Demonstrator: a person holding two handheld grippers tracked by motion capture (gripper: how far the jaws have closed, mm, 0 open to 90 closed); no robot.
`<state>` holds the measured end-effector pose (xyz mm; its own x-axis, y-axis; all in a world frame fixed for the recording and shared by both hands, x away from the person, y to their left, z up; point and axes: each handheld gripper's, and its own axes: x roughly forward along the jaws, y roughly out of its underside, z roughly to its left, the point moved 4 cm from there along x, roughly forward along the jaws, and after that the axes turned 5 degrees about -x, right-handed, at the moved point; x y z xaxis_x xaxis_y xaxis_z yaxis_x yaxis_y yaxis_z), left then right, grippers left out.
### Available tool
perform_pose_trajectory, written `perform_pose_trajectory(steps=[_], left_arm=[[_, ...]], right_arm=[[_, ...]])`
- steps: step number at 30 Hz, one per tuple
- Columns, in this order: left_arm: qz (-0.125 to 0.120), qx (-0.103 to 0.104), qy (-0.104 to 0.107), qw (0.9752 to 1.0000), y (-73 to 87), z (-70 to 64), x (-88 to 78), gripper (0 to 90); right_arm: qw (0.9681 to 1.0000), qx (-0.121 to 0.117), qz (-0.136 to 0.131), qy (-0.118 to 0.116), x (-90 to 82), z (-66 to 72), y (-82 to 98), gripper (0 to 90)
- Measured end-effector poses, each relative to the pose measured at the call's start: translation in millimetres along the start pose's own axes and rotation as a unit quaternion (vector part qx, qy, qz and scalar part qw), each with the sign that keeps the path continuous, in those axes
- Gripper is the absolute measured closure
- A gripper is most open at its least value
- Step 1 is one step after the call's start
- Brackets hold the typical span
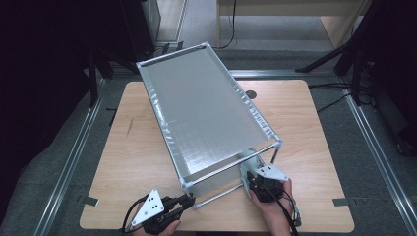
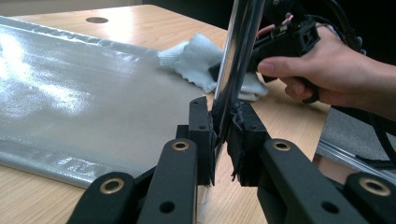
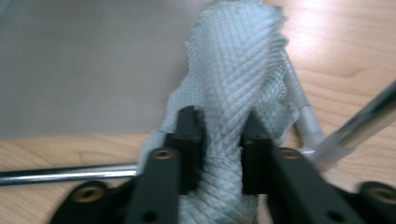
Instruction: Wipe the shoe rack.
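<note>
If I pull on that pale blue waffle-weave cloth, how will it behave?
The pale blue waffle-weave cloth is probably floppy: it bunches between the right gripper pads. Likely light, since it crumples loosely on the wooden table. Its textured weave should resist slipping.

Quick count: one metal-frame rack (image 1: 206, 113) with a grey fabric shelf, lying on one wooden surface (image 1: 133, 162). One pale blue cloth (image 3: 233, 93). Two grippers, left (image 1: 189, 200) and right (image 1: 252, 178), two fingers (image 2: 201, 135) each. Two hands too.
</note>
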<state>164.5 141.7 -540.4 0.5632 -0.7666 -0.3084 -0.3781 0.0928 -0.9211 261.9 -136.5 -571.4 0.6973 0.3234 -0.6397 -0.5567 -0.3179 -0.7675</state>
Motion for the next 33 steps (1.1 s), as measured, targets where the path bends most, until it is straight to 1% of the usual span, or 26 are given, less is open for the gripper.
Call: perform_pose_trajectory(steps=[1,2,3,4,5,7,8,9,11,12,13,14,15,17,18,19,20,21,23,24,27,29,32,33], left_arm=[[0.0,0.001,0.0,1.0,-0.1,0.0,0.0,80.6],[0.0,0.001,0.0,1.0,-0.1,0.0,0.0,80.6],[0.001,0.0,0.0,1.0,-0.2,0.0,0.0,80.6],[0.001,-0.002,0.001,1.0,-0.2,0.1,0.1,80.5],[0.0,-0.004,0.002,1.0,-0.3,0.3,0.0,80.1],[0.001,-0.011,0.006,0.9999,-0.6,0.5,-0.5,79.0],[-0.001,-0.014,0.011,0.9998,-1.3,0.3,-1.3,76.8],[-0.002,-0.016,0.014,0.9998,-1.9,0.0,-2.1,75.0],[-0.001,-0.018,0.013,0.9998,-2.6,0.5,-3.2,73.9],[0.0,-0.018,0.016,0.9997,-2.7,0.8,-3.5,74.8],[0.001,-0.017,0.015,0.9997,-2.5,1.3,-3.4,76.4],[0.001,-0.017,0.015,0.9997,-2.5,1.3,-3.4,78.5],[0.003,-0.013,0.014,0.9998,-2.4,1.8,-3.0,79.2],[0.005,-0.006,0.012,0.9999,-2.5,1.5,-3.1,79.8],[0.005,-0.004,0.01,0.9999,-2.6,1.3,-3.0,80.0],[0.005,-0.003,0.01,0.9999,-2.7,1.3,-3.0,80.2],[0.005,-0.003,0.01,0.9999,-2.7,1.3,-3.0,80.2],[0.004,-0.005,0.012,0.9999,-2.6,1.5,-2.7,80.1],[0.004,-0.006,0.011,0.9999,-2.7,1.4,-2.1,80.0],[0.004,-0.006,0.009,0.9999,-2.8,1.0,-1.7,80.1],[0.003,-0.004,0.002,1.0,-2.6,-0.5,-1.5,80.4],[0.002,-0.003,0.0,1.0,-2.4,-1.0,-1.4,80.5],[0.002,-0.002,0.0,1.0,-2.3,-0.9,-1.4,80.6],[0.002,-0.002,0.002,1.0,-2.2,-0.7,-1.4,80.6]], right_arm=[[0.9999,-0.001,-0.008,0.007,-1.0,-2.5,-1.8,77.8],[0.9999,-0.001,-0.008,0.007,-1.0,-2.5,-1.8,77.8],[0.9995,0.009,-0.021,0.022,-3.0,-8.5,-6.9,79.3],[0.9993,0.01,-0.023,0.026,-3.0,-10.3,-7.9,79.6],[0.9993,0.009,-0.021,0.028,-2.0,-12.1,-8.0,79.7],[0.9996,0.007,-0.01,0.025,2.6,-13.1,-5.1,79.1],[0.9997,0.004,-0.009,0.022,3.6,-12.5,-4.0,76.8],[0.9998,0.004,-0.009,0.019,3.2,-11.9,-4.1,71.3],[0.9999,0.005,-0.013,0.001,-0.9,-9.7,-6.2,58.7],[0.9999,0.004,-0.016,0.002,-3.5,-8.6,-6.8,54.7],[0.9998,0.003,-0.016,0.011,-5.4,-8.5,-6.8,53.8],[0.9998,0.003,-0.016,0.011,-5.4,-8.5,-6.8,53.8],[0.9998,0.009,-0.011,0.014,-5.7,-9.7,-5.8,62.9],[0.9999,0.012,-0.007,-0.001,-3.4,-9.3,-4.6,72.5],[0.9999,0.009,-0.004,-0.008,-1.7,-7.5,-3.8,76.8],[1.0,0.003,-0.002,-0.009,-0.5,-5.6,-3.4,79.5],[1.0,0.003,-0.002,-0.009,-0.5,-5.6,-3.4,79.5],[0.9999,0.002,-0.003,-0.011,1.5,0.6,-3.5,81.7],[0.9994,0.0,-0.004,-0.035,3.0,10.7,-3.9,82.1],[0.9991,-0.002,-0.003,-0.043,3.4,17.3,-3.9,82.2],[0.9974,-0.024,-0.002,-0.068,4.7,43.7,-3.8,82.3],[0.9948,-0.039,-0.005,-0.094,5.7,65.0,-3.2,82.1],[0.9891,-0.055,-0.009,-0.137,5.3,96.7,-2.0,80.7],[0.9878,-0.062,-0.012,-0.142,5.0,105.7,-1.4,80.0]])
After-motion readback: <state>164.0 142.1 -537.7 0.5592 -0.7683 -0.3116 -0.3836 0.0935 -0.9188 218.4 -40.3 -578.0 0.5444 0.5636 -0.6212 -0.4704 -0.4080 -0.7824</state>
